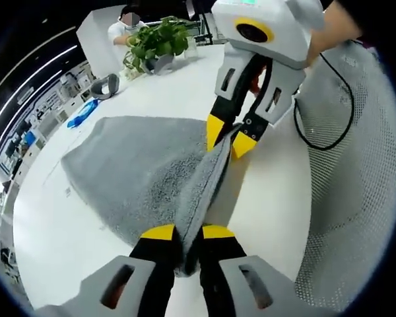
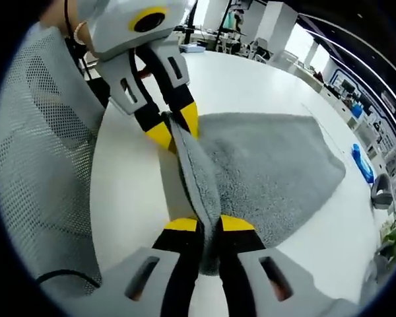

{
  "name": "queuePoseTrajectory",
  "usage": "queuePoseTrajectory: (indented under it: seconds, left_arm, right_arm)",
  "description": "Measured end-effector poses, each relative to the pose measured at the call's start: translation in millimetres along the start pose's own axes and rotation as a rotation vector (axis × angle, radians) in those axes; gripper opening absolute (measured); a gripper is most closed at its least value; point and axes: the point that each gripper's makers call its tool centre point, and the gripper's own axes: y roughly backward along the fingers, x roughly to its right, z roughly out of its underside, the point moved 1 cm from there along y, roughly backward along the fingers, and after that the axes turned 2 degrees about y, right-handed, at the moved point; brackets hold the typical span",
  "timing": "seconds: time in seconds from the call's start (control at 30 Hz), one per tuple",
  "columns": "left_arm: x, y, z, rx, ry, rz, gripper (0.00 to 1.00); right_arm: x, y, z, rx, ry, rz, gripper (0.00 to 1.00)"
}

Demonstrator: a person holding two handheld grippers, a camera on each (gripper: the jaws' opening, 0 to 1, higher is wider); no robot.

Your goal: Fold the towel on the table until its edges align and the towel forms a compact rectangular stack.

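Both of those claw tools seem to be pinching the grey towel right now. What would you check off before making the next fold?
1. Left gripper fingers closed on towel edge: ok.
2. Right gripper fingers closed on the same edge: ok.
3. Edge stretched between the grippers, no slack: ok.
4. Rest of towel lying flat on the white table: ok.
5. Potted plant clear of the towel: ok.
6. Corners aligned: cannot tell, far edge partly hidden.
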Motion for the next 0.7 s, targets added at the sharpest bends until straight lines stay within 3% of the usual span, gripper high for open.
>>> queuePoseTrajectory:
  seconds: [0.13, 0.23, 0.5, 0.7]
  left_arm:
    - [-1.9, -0.1, -0.3, -0.016, 0.016, -0.001, 0.1]
    - [-2.9, -0.2, -0.1, -0.036, 0.107, 0.021, 0.08]
    - [-6.8, 6.4, -7.9, -0.082, 0.1, 0.042, 0.07]
    - [-12.8, 21.1, -19.0, -0.061, 0.122, 0.041, 0.07]
  right_arm:
    - [-0.1, -1.2, 1.7, -0.014, 0.019, 0.019, 0.05]
    - [2.7, -2.6, 1.1, -0.028, -0.004, 0.006, 0.04]
    - [7.3, 1.9, -4.1, -0.056, -0.05, -0.049, 0.04]
    - [15.3, 15.4, -15.4, -0.035, -0.067, -0.051, 0.04]
